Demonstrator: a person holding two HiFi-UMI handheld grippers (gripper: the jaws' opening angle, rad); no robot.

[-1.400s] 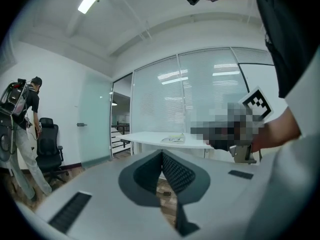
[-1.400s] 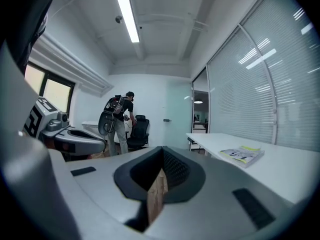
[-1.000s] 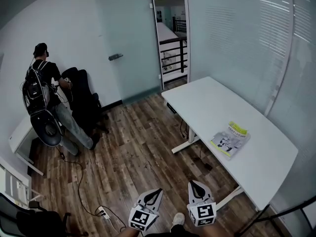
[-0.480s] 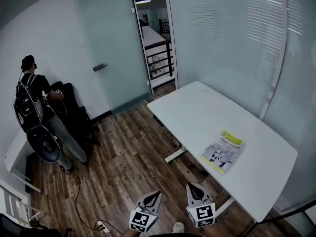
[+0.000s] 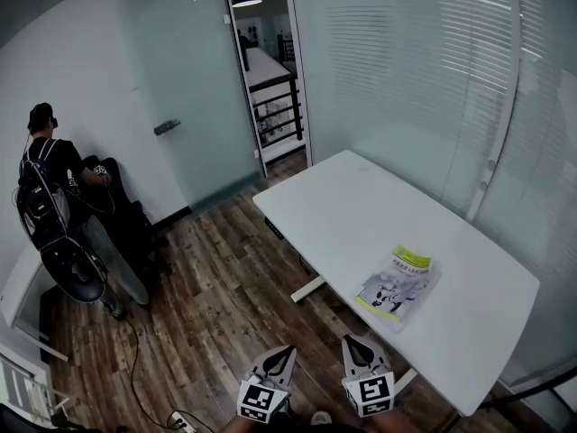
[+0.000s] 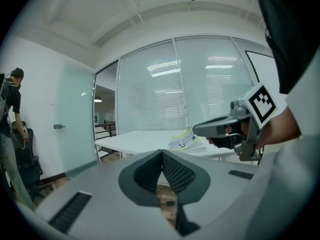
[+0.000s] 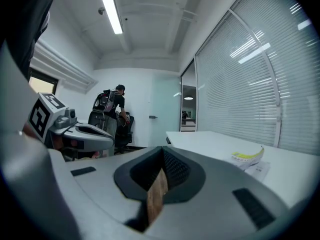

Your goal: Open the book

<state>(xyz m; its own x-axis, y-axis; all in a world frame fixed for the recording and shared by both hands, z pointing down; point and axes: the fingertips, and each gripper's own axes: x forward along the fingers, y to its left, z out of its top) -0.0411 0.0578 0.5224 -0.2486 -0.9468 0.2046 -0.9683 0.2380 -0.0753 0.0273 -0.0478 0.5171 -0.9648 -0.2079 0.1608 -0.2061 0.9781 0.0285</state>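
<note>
A closed book (image 5: 397, 282) with a yellow-green and white cover lies flat near the front edge of the white table (image 5: 352, 201). It also shows in the left gripper view as the book (image 6: 184, 140) and in the right gripper view as the book (image 7: 248, 156), its cover slightly lifted. My left gripper (image 5: 281, 359) and right gripper (image 5: 358, 348) hang side by side over the wooden floor, short of the table and left of the book. In its own view the left gripper (image 6: 162, 154) is shut with nothing in it, and so is the right gripper (image 7: 163, 156).
A person with a backpack (image 5: 50, 197) stands at the far left beside a dark chair (image 5: 122, 219). A frosted glass door (image 5: 180, 106) and an open doorway (image 5: 266, 70) are at the back. A glass wall with blinds (image 5: 433, 88) runs behind the table. A cable (image 5: 135, 368) lies on the floor.
The view has come nearer the table: the book has slid left and down in the head view, and the person and door have shifted left. Both grippers stay shut.
</note>
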